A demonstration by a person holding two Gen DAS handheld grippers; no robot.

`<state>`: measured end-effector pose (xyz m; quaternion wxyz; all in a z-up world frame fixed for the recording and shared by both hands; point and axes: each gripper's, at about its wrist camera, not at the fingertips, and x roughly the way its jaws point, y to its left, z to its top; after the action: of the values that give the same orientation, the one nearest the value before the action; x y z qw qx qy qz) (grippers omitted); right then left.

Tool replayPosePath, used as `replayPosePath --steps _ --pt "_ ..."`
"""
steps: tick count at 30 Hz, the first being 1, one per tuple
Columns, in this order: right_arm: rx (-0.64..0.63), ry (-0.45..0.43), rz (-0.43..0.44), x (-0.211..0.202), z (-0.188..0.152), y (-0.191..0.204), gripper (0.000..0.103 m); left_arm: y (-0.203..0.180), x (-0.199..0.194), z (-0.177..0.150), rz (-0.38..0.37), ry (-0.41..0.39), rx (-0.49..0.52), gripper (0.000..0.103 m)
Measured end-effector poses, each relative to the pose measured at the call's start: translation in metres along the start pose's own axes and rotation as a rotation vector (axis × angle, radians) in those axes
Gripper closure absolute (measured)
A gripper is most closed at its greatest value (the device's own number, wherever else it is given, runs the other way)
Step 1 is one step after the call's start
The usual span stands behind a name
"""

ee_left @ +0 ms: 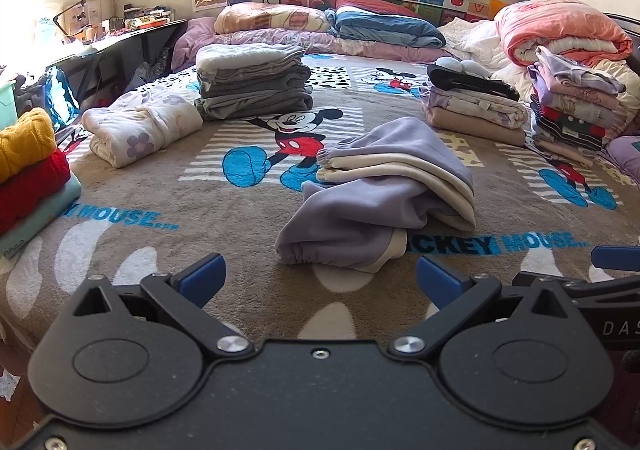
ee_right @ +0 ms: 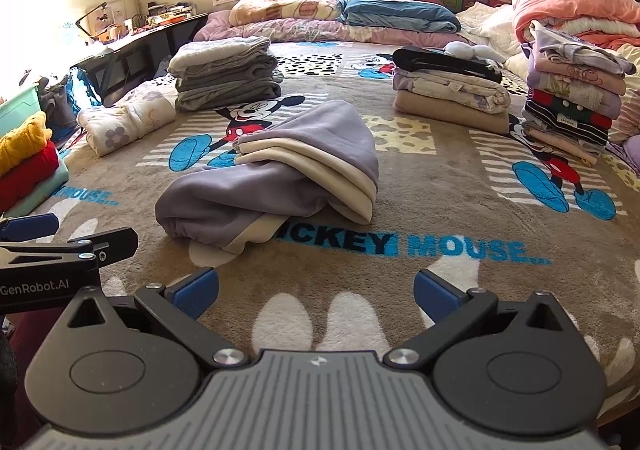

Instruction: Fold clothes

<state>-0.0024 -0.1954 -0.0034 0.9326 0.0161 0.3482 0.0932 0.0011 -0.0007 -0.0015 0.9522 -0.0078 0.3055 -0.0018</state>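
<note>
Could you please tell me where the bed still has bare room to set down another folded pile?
Bare blanket lies right of the lilac and cream garment, before the striped stack, and between the grey stack and the beige stack. The near edge ahead of both open tools is bare. The left edge, by the floral bundle and sweaters, is crowded.

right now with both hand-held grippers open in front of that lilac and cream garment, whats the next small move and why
Probably ease the left hand-held gripper forward to the lilac and cream garment and pinch its near elastic hem. It lies loosely folded on the blanket, lilac layer slumping off the cream, unlike the tidy grey stack. Both it and the right hand-held gripper are open, holding nothing, short of the cloth.
</note>
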Motion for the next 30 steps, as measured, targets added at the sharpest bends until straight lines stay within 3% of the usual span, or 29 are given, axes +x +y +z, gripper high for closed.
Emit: replayPosePath --steps 30 --pt "-0.003 -0.009 0.006 -0.0019 0.0004 0.0016 0.000 0.0010 -0.0038 0.0000 0.004 -0.002 -0.008 0.000"
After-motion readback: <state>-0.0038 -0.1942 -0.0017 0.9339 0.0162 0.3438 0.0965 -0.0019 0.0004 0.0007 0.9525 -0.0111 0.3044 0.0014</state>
